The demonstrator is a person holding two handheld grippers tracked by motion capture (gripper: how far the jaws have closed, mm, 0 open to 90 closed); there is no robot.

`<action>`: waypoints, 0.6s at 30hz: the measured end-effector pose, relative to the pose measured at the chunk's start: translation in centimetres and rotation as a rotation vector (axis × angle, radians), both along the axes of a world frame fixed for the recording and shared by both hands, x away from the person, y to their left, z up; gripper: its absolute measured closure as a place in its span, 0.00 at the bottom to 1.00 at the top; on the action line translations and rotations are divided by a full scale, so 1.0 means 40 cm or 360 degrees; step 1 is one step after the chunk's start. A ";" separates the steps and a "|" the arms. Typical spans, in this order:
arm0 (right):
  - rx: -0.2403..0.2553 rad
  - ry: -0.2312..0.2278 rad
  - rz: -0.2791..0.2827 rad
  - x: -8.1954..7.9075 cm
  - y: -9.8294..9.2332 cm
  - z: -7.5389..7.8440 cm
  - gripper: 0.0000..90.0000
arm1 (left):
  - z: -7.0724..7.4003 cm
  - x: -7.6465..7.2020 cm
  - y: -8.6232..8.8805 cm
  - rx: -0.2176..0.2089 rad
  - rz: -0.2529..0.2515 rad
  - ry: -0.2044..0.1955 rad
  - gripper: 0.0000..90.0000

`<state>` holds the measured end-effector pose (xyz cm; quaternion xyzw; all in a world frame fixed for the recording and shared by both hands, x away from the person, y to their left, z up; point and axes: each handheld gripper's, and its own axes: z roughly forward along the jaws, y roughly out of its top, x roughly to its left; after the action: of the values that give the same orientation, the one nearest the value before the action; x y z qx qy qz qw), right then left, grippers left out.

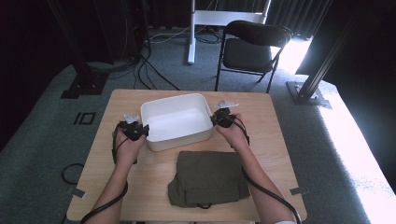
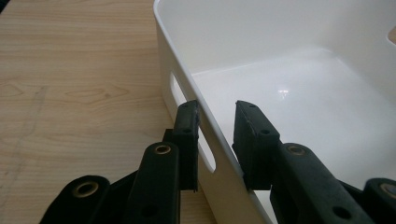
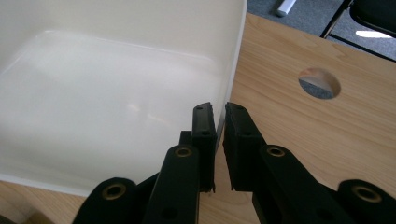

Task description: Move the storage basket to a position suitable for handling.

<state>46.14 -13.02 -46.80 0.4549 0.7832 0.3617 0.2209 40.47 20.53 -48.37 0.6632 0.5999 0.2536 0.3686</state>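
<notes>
White plastic bin [image 1: 177, 122], plain, centre of the frame. Olive-green folded garment [image 1: 208, 178], lower centre, unpatterned. Light wood-grain table [image 1: 275, 140]. Black left gripper [image 1: 133, 129] and right gripper [image 1: 222, 116]. Black chair [image 1: 250, 49], upper centre. Grey carpet [image 1: 42, 140].

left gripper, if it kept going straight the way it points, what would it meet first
The left gripper already straddles the near side wall of the white tub. Pushed straight on, it would probably slide along that wall toward the tub's far corner.
</notes>
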 end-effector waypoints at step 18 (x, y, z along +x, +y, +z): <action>0.0038 0.0018 -0.0135 -0.037 -0.131 0.000 0.92 | 0.000 0.053 -0.119 0.0024 -0.0143 -0.0004 0.82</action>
<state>44.68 -18.27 -46.82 0.4925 0.7600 0.3588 0.2261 42.59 15.76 -48.39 0.6921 0.5671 0.2420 0.3753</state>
